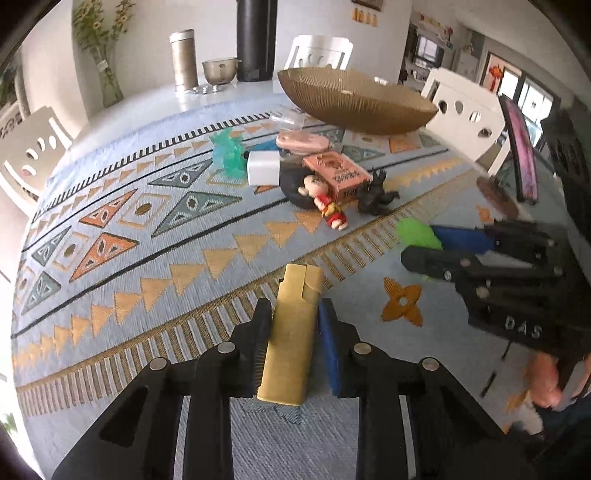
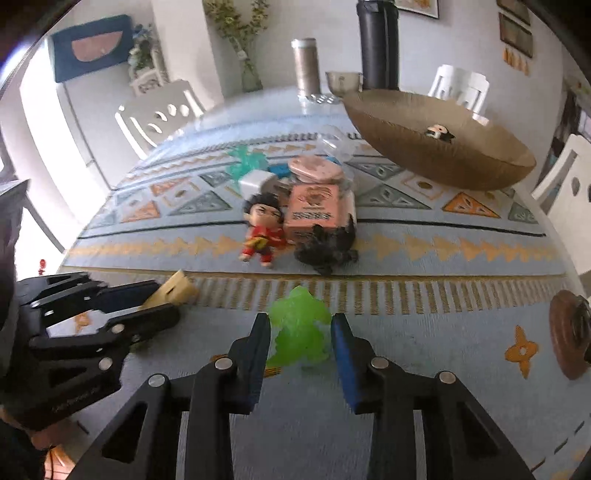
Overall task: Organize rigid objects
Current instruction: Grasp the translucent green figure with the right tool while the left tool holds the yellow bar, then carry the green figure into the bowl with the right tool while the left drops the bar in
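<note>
While both grippers are angling steeply down over the desk [image 1: 147, 295], the left gripper [image 1: 293, 317] is clamping its jaws on a gold lighter [image 1: 291, 332]; the right gripper [image 2: 301, 332] is straddling a green figure [image 2: 299, 332], whether its jaws are pressing it being unclear.

Patterned blue tablecloth [image 1: 129, 229] on a table ringed by white chairs [image 2: 159, 118]; pale walls, bright daylit windows [image 1: 532, 96] beyond.

I worked in a home dining room. White chairs [image 1: 467, 110] ringed my bench [image 1: 147, 258]; framed pictures [image 2: 515, 29] and a vase [image 1: 107, 79] stood behind.
</note>
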